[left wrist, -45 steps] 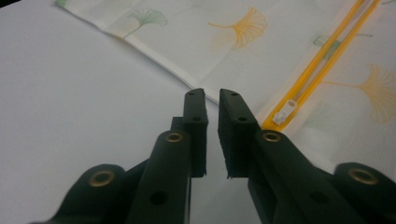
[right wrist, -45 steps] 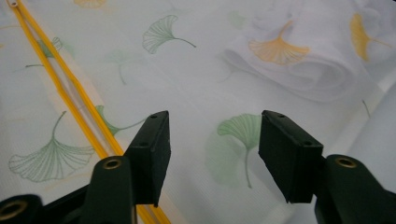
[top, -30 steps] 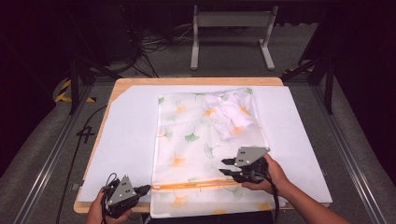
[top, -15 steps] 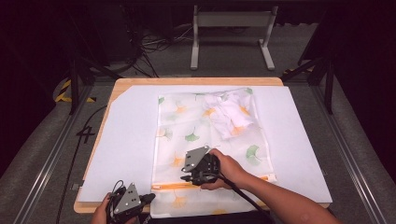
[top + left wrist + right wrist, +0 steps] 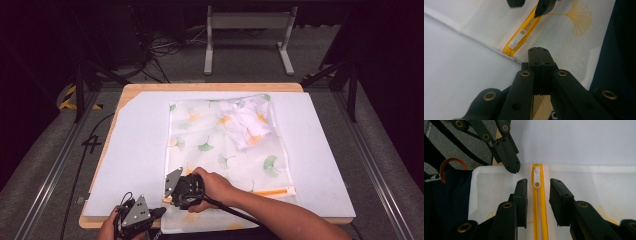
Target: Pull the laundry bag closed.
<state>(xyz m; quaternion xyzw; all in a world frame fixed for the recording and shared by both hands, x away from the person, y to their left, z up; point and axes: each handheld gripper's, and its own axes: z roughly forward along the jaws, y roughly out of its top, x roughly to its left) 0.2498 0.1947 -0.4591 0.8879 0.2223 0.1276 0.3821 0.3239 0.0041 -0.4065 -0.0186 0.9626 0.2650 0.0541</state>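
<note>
Straddling: the right gripper (image 5: 538, 195) has its jaws narrowly parted either side of the yellow zipper (image 5: 540, 220), pads off it; they have just been opening a touch.
Pull tab: the white zipper pull (image 5: 536, 178) lies flat just ahead of those jaw tips, on the centre line.
Left gripper: the left gripper (image 5: 538, 50) is clamped tight on the mesh bag (image 5: 220, 145) at its corner hem, just beside the zipper's end.
Edges: the bag's hem runs right past the pull, white sheet (image 5: 135, 150) beyond; table edge (image 5: 100, 222) close under the left gripper.
Room: open sheet beyond both grippers.
High view: white garment (image 5: 250, 125) bunched at the bag's far end, well away from both grippers.
</note>
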